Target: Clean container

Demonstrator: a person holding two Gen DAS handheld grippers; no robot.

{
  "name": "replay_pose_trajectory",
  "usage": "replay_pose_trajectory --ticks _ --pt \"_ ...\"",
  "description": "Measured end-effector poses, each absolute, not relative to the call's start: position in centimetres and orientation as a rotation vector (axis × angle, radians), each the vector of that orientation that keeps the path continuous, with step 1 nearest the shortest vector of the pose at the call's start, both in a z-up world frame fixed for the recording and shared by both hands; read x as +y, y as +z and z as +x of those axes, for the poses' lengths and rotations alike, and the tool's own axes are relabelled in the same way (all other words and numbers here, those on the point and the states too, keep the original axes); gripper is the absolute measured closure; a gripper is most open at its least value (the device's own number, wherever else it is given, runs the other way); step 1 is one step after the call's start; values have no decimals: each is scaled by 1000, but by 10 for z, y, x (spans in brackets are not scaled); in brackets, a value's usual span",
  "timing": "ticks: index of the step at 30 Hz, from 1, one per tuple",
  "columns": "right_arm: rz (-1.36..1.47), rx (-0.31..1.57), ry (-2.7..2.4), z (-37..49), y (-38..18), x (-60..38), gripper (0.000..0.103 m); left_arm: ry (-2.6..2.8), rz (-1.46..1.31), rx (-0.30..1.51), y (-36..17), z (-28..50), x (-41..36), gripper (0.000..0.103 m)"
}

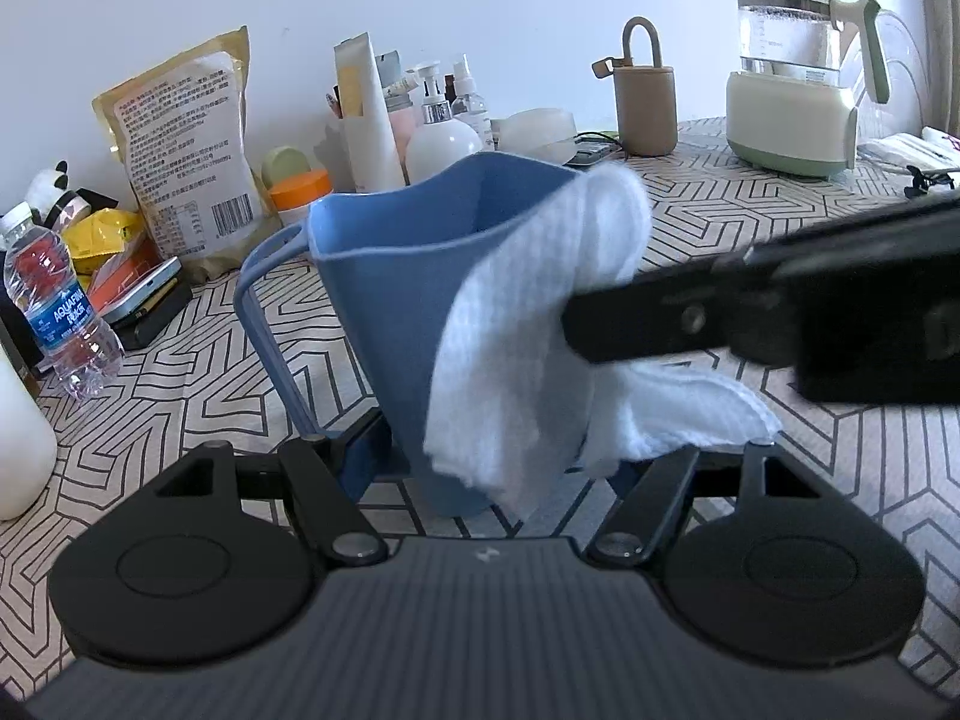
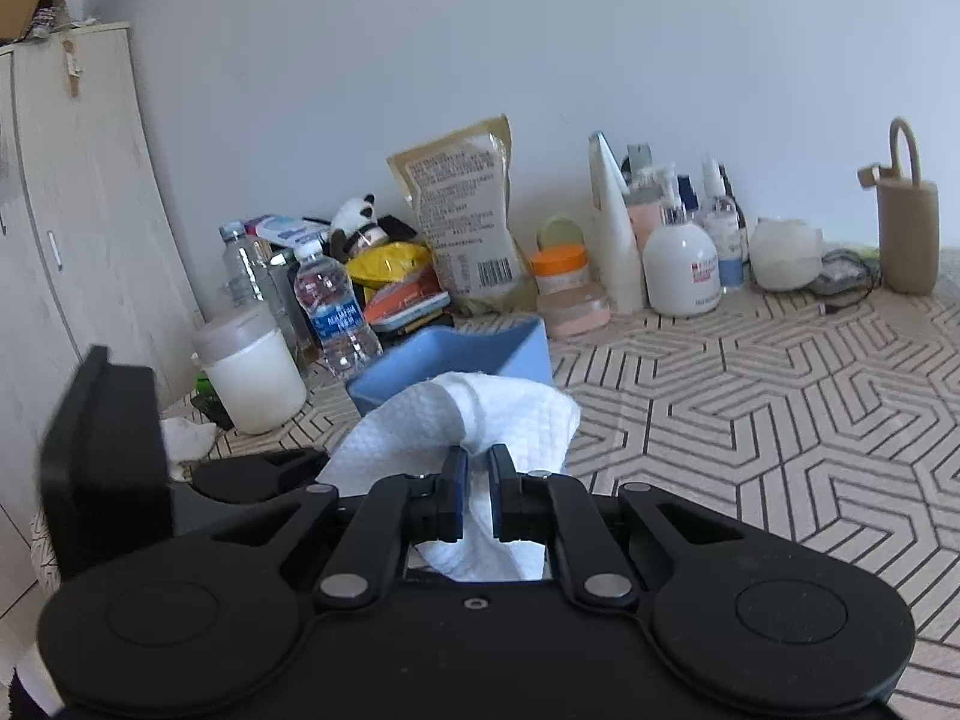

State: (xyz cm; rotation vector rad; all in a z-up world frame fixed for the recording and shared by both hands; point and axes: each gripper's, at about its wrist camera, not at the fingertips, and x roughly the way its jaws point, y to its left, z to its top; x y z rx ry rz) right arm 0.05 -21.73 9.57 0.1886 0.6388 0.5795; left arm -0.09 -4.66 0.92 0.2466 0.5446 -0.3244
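Note:
A blue plastic pitcher (image 1: pixel 396 288) with a thin handle stands upright between my left gripper's fingers. My left gripper (image 1: pixel 480 468) is shut on the pitcher's lower part. My right gripper (image 2: pixel 477 480) is shut on a white cloth (image 2: pixel 474 414). In the left wrist view the right gripper (image 1: pixel 576 324) comes in from the right and presses the cloth (image 1: pixel 540 312) against the pitcher's outer right side and rim. In the right wrist view the pitcher's rim (image 2: pixel 456 354) shows just beyond the cloth.
The patterned tablecloth (image 1: pixel 780 228) carries clutter along the wall: a water bottle (image 1: pixel 54 306), a tan food bag (image 1: pixel 186 144), lotion bottles (image 1: pixel 438 132), a beige flask (image 1: pixel 645 102), a kettle (image 1: pixel 792 72). A white jar (image 2: pixel 252 372) stands at left.

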Motion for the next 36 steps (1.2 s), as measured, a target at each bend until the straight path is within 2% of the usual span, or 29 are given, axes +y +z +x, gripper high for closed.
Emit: replay_pose_trajectory --ticks 5,13,22,31,35,36 --pt "189 681 577 7 85 -213 93 -315 288 530 8 -5 -52 32" --pt "193 648 615 1 92 -211 94 -321 269 529 8 -5 -48 32" --pt "180 658 567 4 90 -221 99 -422 89 508 12 -6 -22 28" --pt "167 668 519 7 89 -231 98 -492 77 454 16 -24 -15 25" --pt "161 673 497 8 88 -235 93 -509 20 450 23 -33 4 25" --pt "159 674 491 8 88 -237 85 -515 8 449 26 -35 9 24"
